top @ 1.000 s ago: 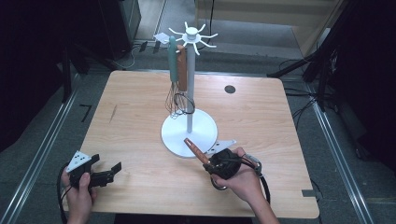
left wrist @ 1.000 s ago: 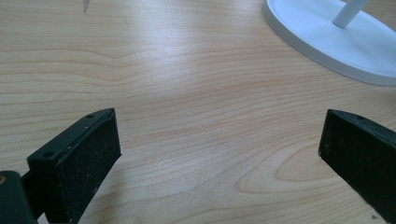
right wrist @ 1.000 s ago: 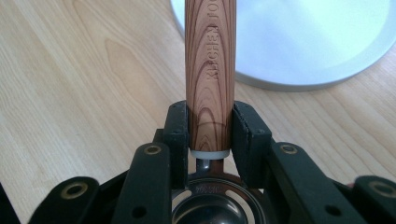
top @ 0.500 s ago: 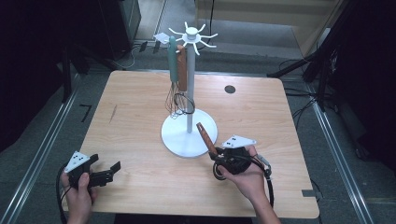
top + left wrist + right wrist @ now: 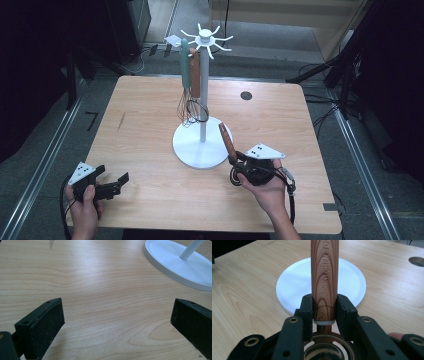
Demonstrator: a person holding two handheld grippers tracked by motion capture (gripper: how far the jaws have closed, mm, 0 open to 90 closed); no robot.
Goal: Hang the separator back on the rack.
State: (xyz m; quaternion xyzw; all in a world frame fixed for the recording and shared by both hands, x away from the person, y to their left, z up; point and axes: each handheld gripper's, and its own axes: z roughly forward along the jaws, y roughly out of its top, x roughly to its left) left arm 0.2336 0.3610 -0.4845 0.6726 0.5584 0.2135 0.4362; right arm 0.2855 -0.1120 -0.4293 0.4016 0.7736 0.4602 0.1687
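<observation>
My right gripper (image 5: 234, 159) is shut on a wooden-handled utensil (image 5: 226, 139), just right of the white stand's round base (image 5: 187, 150). The handle points up and away from me. In the right gripper view the handle (image 5: 324, 272) stands between the two pads of the right gripper (image 5: 324, 307), with a copper-coloured metal head (image 5: 328, 348) below them. My left gripper (image 5: 112, 182) rests at the table's near left corner, open. In its own view the left gripper (image 5: 117, 325) has only bare wood between its jaws. A teal-handled whisk (image 5: 185, 65) and a brown-handled whisk (image 5: 195, 75) hang from the stand's hooks (image 5: 205, 36).
The wooden table (image 5: 140, 110) has a round dark hole (image 5: 246, 95) at its far right. The stand's base (image 5: 175, 262) lies ahead and to the right of the left gripper. Dark equipment and cables surround the table on the floor.
My right hand has moved right with the utensil, and the wooden handle has swung from low and slanted to more upright. The left gripper has stayed still.
</observation>
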